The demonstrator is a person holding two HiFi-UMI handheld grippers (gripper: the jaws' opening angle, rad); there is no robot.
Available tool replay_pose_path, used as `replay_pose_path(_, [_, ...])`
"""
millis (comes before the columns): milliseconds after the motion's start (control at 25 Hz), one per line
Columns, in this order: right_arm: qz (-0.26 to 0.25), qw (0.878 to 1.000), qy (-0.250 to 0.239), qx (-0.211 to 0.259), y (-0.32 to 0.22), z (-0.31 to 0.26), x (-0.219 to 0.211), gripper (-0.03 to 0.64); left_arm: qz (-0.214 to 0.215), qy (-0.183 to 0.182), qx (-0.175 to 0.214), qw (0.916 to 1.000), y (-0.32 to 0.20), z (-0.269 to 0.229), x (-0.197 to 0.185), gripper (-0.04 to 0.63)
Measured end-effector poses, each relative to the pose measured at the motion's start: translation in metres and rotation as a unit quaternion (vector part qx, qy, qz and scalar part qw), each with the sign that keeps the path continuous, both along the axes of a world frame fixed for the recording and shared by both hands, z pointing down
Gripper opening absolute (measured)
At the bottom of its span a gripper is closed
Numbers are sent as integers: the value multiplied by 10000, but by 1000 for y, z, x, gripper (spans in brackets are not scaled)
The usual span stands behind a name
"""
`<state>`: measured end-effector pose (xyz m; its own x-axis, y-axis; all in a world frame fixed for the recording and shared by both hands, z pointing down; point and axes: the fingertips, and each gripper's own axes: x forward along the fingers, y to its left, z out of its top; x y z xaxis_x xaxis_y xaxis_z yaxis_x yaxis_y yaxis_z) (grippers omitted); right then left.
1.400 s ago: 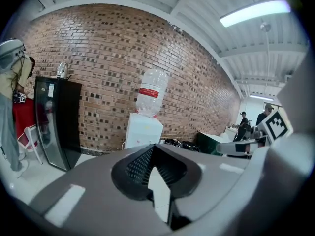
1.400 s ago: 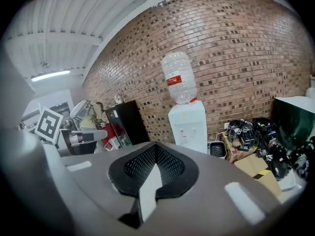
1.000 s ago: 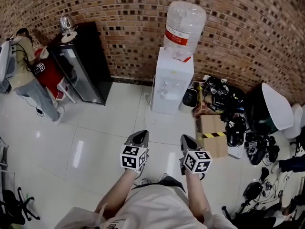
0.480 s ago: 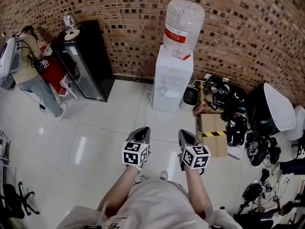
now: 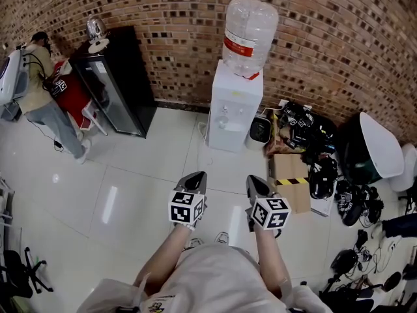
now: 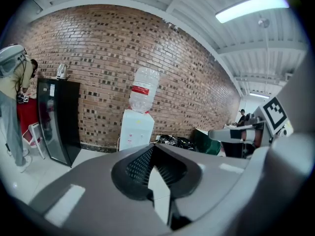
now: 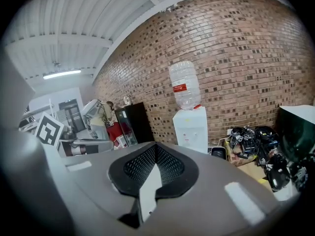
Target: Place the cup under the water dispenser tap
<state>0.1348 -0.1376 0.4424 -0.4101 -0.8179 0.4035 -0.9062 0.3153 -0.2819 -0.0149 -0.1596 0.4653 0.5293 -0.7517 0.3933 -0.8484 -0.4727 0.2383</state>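
1. The left hand-held gripper [image 5: 195,178] is carrying nothing, its jaws closed together.
2. The right hand-held gripper [image 5: 255,182] is likewise closed and empty; no cup is showing in any view.
3. Both are pointing toward the water dispenser [image 5: 234,109], which is standing well apart from them against the brick wall [image 5: 163,31], likely as the destination.

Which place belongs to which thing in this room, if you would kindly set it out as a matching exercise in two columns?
Things:
1. bottle
2. cabinet
3. box
4. person

Places, as the head view shows them:
a. low down, right of the dispenser
b. on top of the dispenser
c. far left, beyond the cabinet
d. between the person and the dispenser

Pairs: 1-b, 2-d, 3-a, 4-c
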Motion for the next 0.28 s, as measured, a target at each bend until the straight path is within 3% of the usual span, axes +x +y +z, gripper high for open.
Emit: replay_pose_path(280, [66, 10000, -21, 10, 10, 1, -3, 0, 40, -24, -24, 10000, 10, 3, -4, 11])
